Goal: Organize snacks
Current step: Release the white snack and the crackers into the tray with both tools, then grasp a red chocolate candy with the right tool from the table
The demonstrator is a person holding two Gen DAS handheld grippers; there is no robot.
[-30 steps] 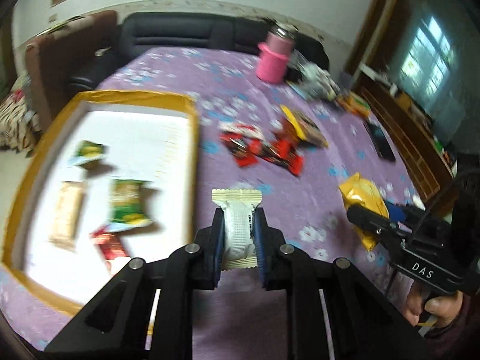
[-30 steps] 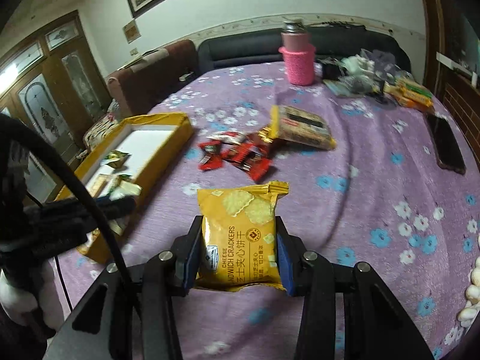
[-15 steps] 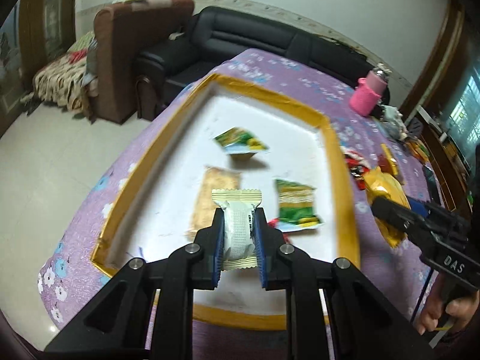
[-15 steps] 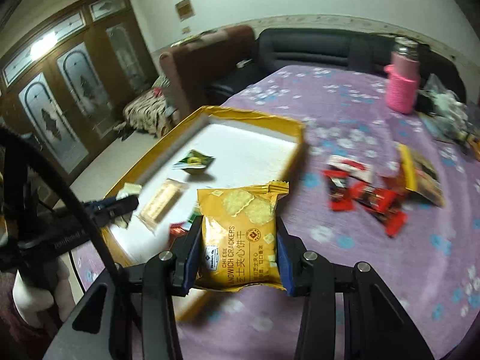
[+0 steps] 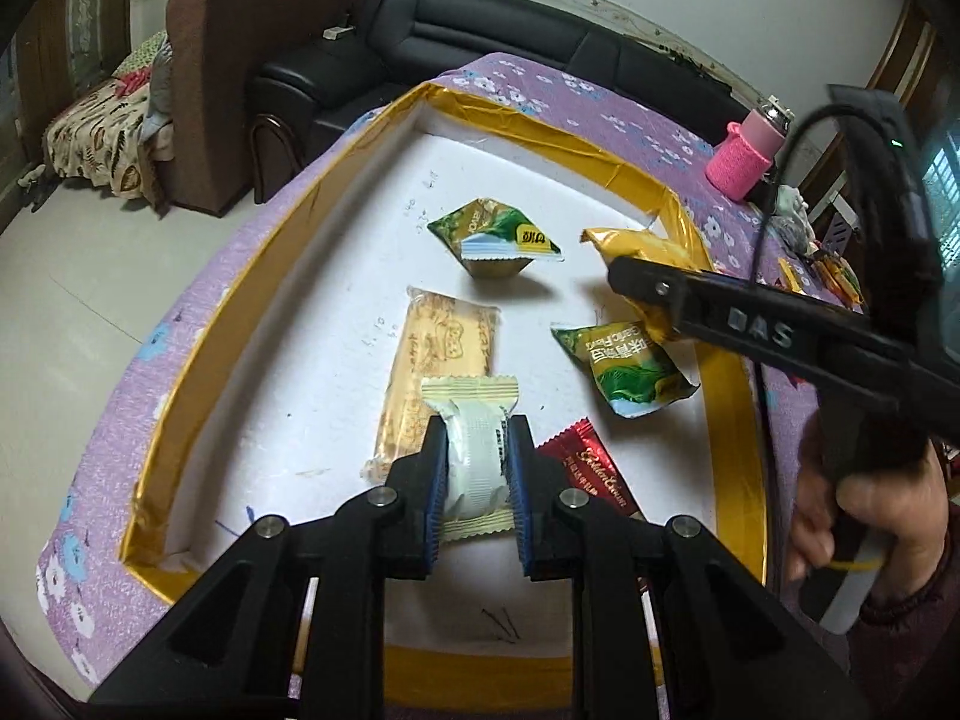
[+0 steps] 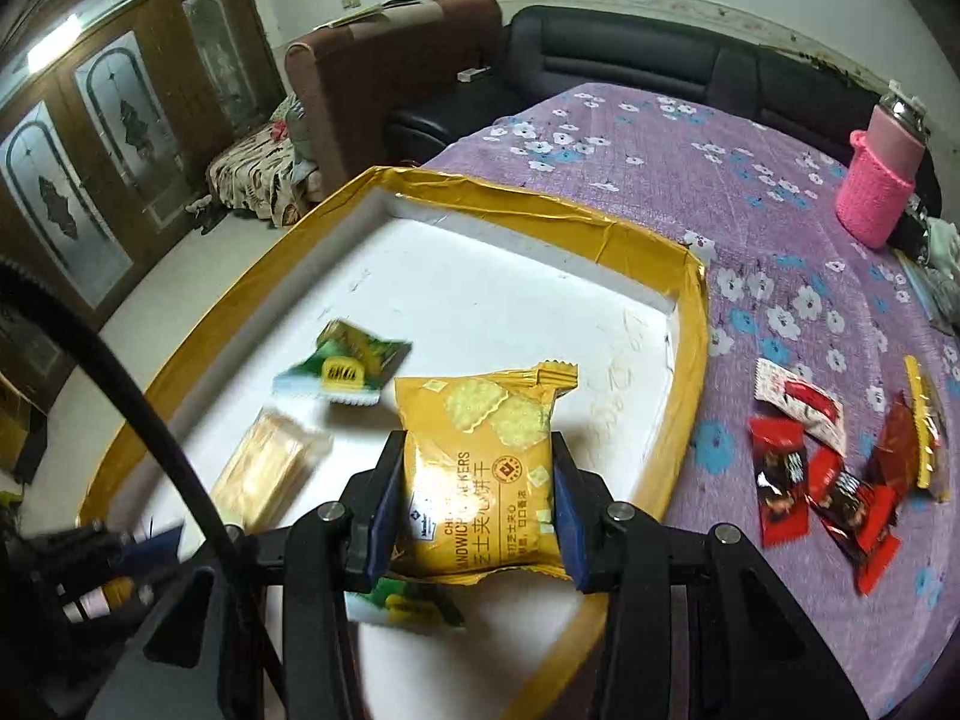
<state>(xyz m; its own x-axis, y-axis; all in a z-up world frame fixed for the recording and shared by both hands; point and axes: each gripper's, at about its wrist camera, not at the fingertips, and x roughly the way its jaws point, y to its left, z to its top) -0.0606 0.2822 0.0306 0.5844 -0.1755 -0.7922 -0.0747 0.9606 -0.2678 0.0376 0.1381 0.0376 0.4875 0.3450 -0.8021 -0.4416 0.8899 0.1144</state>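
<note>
Your left gripper (image 5: 477,495) pinches a cream wafer packet (image 5: 474,450) above the gold-rimmed tray (image 5: 198,324), whose white floor holds two green packets, a biscuit pack (image 5: 432,360) and a red bar (image 5: 591,471). Your right gripper (image 6: 477,504) pinches the yellow cracker pack (image 6: 480,468) over the tray's right side, while red snacks (image 6: 822,486) lie on the purple surface (image 6: 690,180) to its right.

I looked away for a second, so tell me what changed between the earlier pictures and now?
Both grippers swung from over the purple tablecloth to above the gold-rimmed tray. The left gripper still clamps the cream snack; the right gripper still clamps the yellow cracker pack. Nothing was released; the tray's snacks lie as before.
</note>
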